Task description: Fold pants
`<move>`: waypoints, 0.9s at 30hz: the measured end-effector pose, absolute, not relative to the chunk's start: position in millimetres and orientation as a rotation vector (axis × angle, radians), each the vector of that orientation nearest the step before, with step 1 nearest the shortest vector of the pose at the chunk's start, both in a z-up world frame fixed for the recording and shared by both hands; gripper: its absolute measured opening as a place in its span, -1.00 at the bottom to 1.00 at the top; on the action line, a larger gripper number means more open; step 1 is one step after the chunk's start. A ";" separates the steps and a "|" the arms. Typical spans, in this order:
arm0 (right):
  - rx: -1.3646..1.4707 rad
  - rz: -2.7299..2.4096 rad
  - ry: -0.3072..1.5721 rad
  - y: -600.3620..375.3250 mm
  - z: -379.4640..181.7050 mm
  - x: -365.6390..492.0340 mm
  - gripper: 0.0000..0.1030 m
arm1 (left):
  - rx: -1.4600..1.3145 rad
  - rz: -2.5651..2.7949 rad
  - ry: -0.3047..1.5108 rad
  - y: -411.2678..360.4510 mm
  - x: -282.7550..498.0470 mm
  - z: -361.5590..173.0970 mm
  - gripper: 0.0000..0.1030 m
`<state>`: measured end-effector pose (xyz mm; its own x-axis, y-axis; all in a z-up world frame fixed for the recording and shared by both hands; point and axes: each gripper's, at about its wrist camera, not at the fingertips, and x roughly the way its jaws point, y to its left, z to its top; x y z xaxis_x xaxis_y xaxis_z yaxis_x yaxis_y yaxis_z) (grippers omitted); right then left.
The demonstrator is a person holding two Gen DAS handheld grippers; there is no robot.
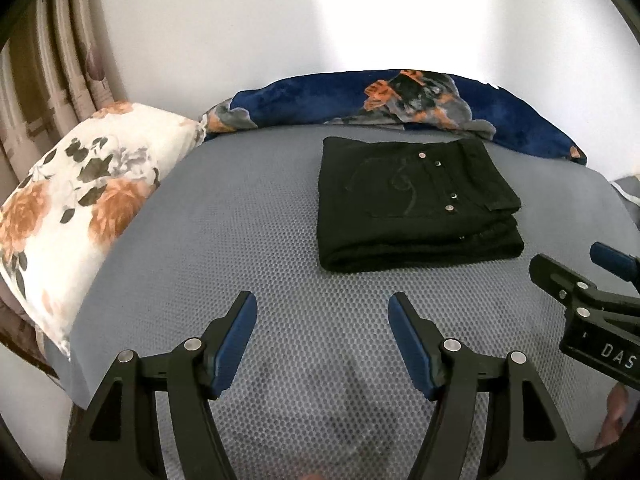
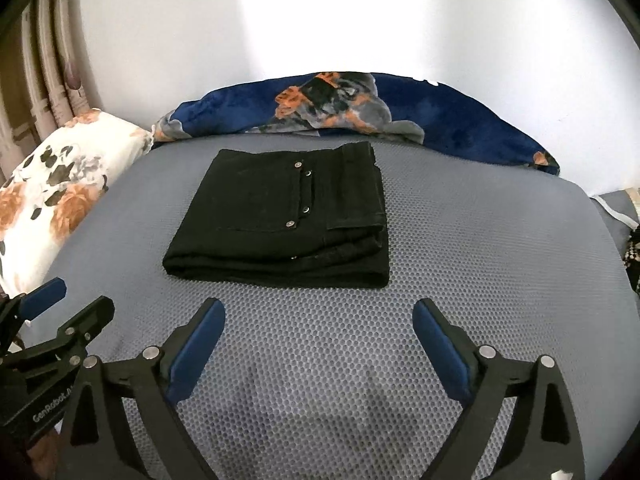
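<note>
Black folded denim pants (image 2: pixel 280 216) are laid on the grey mesh-textured bed (image 2: pixel 480 248); left gripper (image 1: pixel 322 304) and right gripper (image 2: pixel 318 308) are held apart, empty.

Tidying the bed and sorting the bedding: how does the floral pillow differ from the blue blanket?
The floral pillow is white with orange flowers; the blue blanket is navy with orange-grey patches. The pillow lies at the mattress's left edge; the blanket stretches along the far edge by the wall. Both share orange floral print.
</note>
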<state>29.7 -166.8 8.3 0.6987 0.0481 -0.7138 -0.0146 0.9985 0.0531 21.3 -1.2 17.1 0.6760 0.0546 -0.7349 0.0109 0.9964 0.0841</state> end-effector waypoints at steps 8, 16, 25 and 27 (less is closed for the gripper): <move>0.026 0.034 0.805 -161.7 5.3 27.6 0.82 | 0.071 0.036 0.834 2.5 19.0 14.6 0.33; 0.027 0.032 0.816 -160.4 2.8 28.8 0.82 | 0.071 0.061 0.837 6.5 20.8 10.7 0.33; 0.010 0.034 0.827 -157.5 -1.5 31.6 0.82 | 0.076 0.066 0.843 6.8 22.2 8.2 0.33; 0.009 0.034 0.832 -157.5 -2.8 32.9 0.82 | 0.076 0.066 0.843 6.4 22.0 8.2 0.33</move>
<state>32.9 -157.5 -2.8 0.6732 0.0335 -0.7387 -0.0267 0.9994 0.0209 22.0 6.4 8.2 0.6632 0.0880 -0.7433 -0.0279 0.9953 0.0929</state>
